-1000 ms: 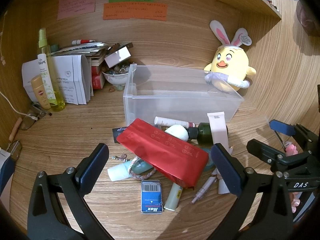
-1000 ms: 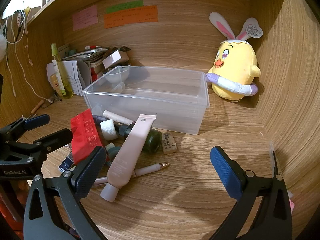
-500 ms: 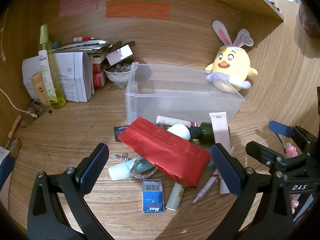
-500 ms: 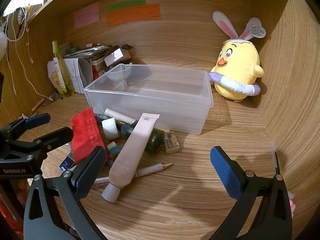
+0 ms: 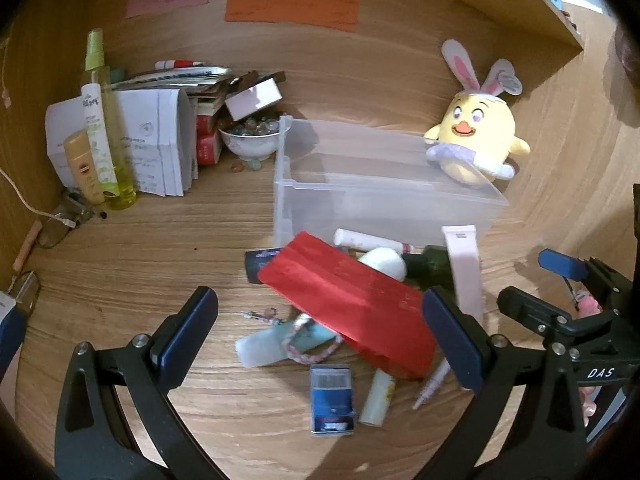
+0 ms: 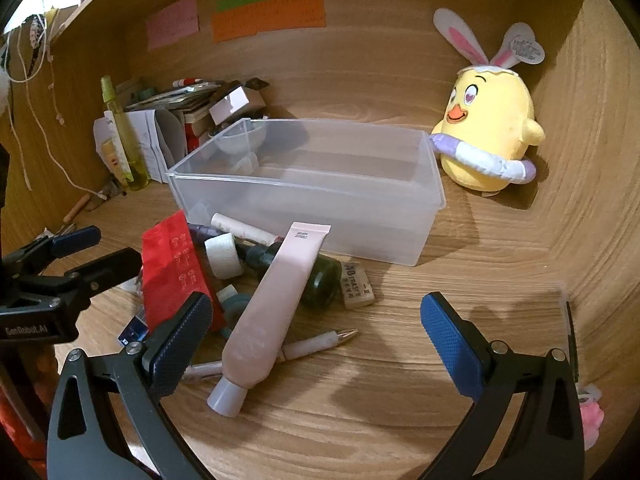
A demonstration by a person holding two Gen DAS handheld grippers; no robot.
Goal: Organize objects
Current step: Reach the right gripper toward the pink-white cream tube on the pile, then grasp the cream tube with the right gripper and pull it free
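Note:
A clear plastic bin (image 5: 384, 184) (image 6: 312, 196) stands empty on the wooden desk. In front of it lies a pile: a red pouch (image 5: 348, 304) (image 6: 174, 268), a pink tube (image 6: 276, 300) (image 5: 464, 268), a dark green bottle (image 6: 320, 276), a white roll (image 6: 224, 260), a pen (image 6: 320, 344) and a blue box (image 5: 332, 398). My left gripper (image 5: 320, 340) is open above the pile's near side. My right gripper (image 6: 316, 340) is open, just right of the pink tube. Both are empty.
A yellow bunny-eared plush (image 6: 488, 132) sits at the back right by the side wall. At the back left stand a yellow spray bottle (image 5: 106, 128), folded papers (image 5: 160, 140), books and a bowl of stones (image 5: 250, 140). A small label block (image 6: 358, 288) lies by the bottle.
Both grippers have edged slightly forward and tilted; the view has shifted a little. Both stay open and nothing on the desk has moved.

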